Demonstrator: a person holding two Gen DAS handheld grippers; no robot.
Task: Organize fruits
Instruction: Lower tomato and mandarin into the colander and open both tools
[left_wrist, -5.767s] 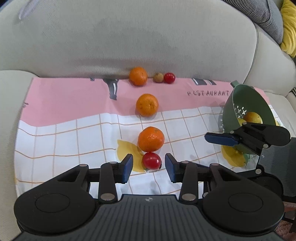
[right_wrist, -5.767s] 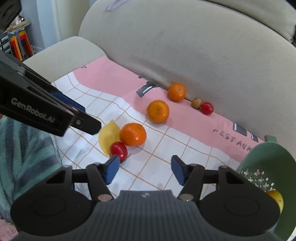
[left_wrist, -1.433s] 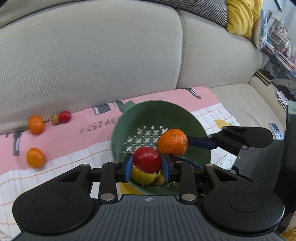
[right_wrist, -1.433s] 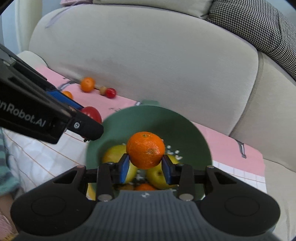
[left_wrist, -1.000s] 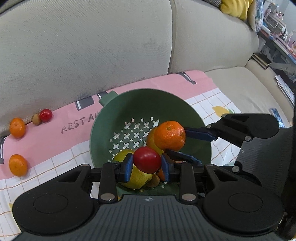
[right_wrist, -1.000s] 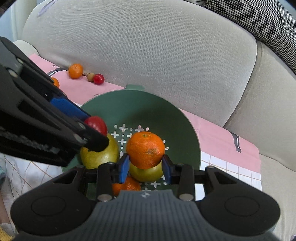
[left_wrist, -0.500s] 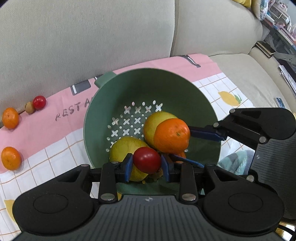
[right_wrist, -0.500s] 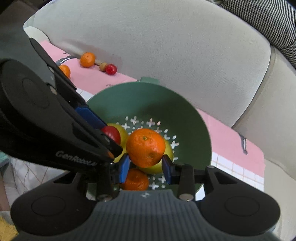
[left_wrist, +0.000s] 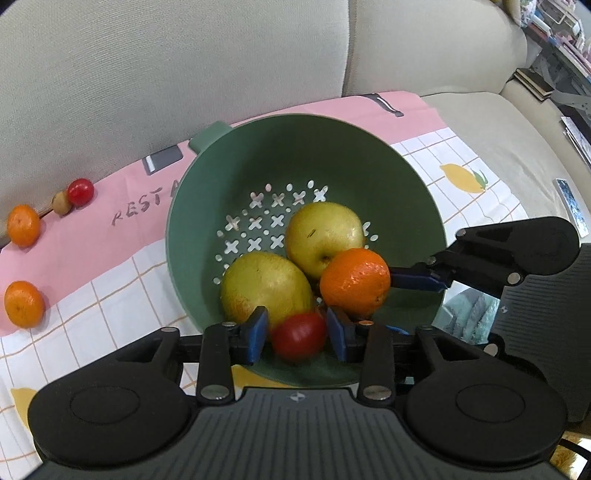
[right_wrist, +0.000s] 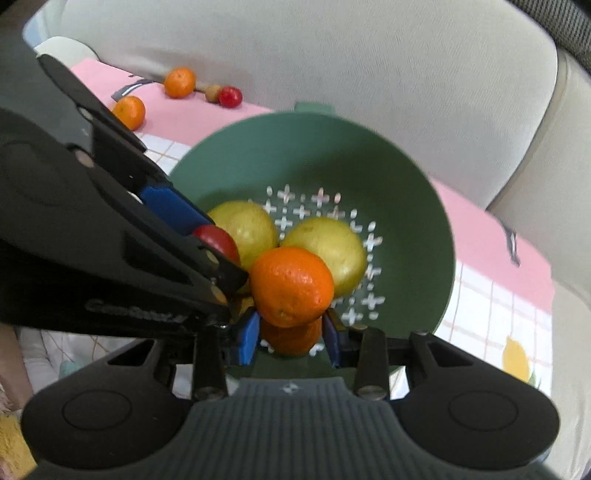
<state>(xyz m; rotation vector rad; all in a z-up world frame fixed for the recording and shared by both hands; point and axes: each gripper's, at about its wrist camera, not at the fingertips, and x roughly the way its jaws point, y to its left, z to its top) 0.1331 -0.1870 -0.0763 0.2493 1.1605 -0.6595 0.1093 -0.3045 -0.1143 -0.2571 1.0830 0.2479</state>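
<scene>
A green colander (left_wrist: 332, 155) lies on the patterned cloth (left_wrist: 110, 236) and holds two yellow-green pears (left_wrist: 266, 284) (left_wrist: 323, 232). My left gripper (left_wrist: 297, 334) hangs over its near rim with jaws opening. The red tomato (left_wrist: 298, 336) sits blurred between the blue pads with a small gap on each side. My right gripper (right_wrist: 290, 338) is shut on an orange (right_wrist: 291, 286) just above the pears, right beside the left gripper's fingertips (right_wrist: 221, 266). Another orange (right_wrist: 291, 339) lies in the colander (right_wrist: 332, 155) under the held one.
On the pink band at the left lie two oranges (left_wrist: 23, 225) (left_wrist: 24, 303), a small brown fruit (left_wrist: 62, 202) and a second tomato (left_wrist: 80, 191), against the sofa backrest (left_wrist: 184, 66). The sofa seat (left_wrist: 517, 147) extends right of the cloth.
The left jaws have parted and the tomato has slipped lower between them. Both grippers have tipped further down into the colander; the orange stays gripped.
</scene>
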